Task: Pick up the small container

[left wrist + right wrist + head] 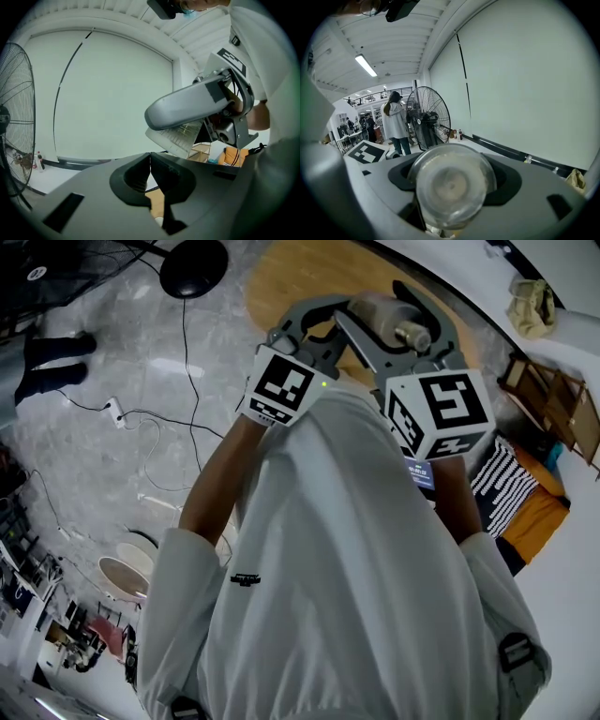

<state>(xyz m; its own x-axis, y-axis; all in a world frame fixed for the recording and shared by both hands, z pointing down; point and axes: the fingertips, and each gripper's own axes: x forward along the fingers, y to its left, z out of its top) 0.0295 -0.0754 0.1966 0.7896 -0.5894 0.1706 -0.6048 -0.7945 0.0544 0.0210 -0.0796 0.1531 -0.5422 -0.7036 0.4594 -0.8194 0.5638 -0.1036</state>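
right claw [452,183] is clenched across the small container's [386,317] sides so it can't slip, holding it up, well above the round tabletop [291,277]. its base, i think, faces me. left claw [150,161] is pressed together, empty and spare.

Large industrial workshop or lab hall, high ribbed ceiling [370,37] with strip light [365,65], mezzanine railing [379,97], big pedestal fan [429,115], person [396,123] in a white coat beside it, grey polished floor [103,456], trailing cables [186,352], round wooden table [291,282]
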